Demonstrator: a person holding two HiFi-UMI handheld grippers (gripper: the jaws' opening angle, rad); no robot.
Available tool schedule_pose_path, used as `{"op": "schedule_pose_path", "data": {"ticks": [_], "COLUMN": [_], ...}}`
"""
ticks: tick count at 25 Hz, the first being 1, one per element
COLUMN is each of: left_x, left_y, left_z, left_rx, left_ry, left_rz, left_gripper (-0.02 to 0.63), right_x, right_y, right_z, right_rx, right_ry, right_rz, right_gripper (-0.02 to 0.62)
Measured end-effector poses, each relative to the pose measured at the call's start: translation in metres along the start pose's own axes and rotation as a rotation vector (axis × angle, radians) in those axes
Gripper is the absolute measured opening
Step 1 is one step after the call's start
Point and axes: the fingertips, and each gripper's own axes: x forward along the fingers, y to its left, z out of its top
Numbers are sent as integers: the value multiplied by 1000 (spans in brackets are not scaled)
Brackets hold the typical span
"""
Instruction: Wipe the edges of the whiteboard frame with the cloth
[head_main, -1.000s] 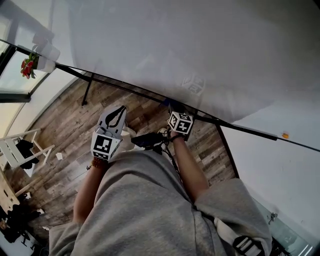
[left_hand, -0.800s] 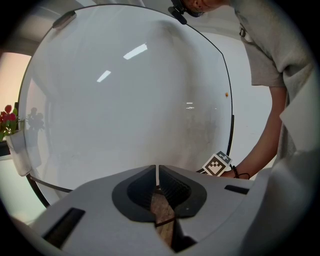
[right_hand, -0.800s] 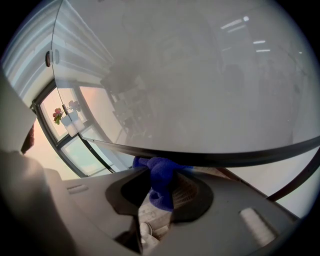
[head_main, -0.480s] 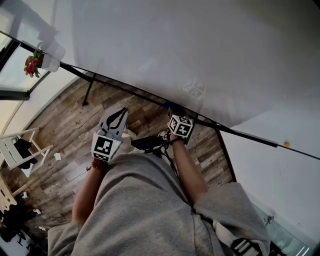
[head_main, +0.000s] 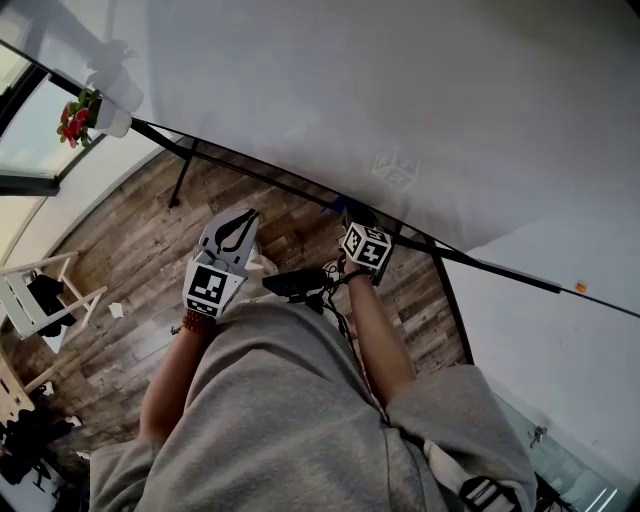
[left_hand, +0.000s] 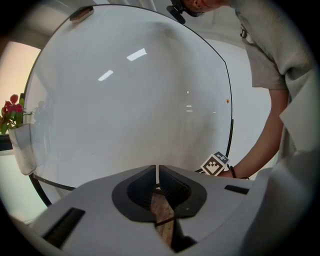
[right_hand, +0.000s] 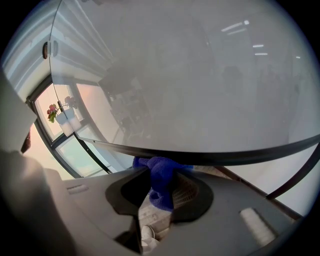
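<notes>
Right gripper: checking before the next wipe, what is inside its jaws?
A blue cloth, pinched between the jaws, bunched just under the whiteboard frame. The right gripper's body covers the rest of it.

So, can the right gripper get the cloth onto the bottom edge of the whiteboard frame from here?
Probably yes: the right gripper is shut on the blue cloth, which appears to be pressed against the black bottom frame edge, with nothing between them.
</notes>
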Motion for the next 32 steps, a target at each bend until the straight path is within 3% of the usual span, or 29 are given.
{"op": "schedule_pose_path", "data": {"ticks": [11, 21, 32], "left_x": [-21, -23, -23], "left_y": [27, 8, 35], "left_z": [-7, -7, -6], "left_rx": [5, -7, 24], "left_ry": [5, 18, 7], "left_rz": [-14, 76, 60], "left_gripper": [26, 26, 26], "right_x": [10, 15, 26], "right_y": [20, 35, 62], "right_z": [1, 3, -1], "right_rx": [8, 4, 0], "right_ry": [-8, -11, -4], "right_rz": [-21, 57, 69], "right_gripper": [114, 114, 114]}}
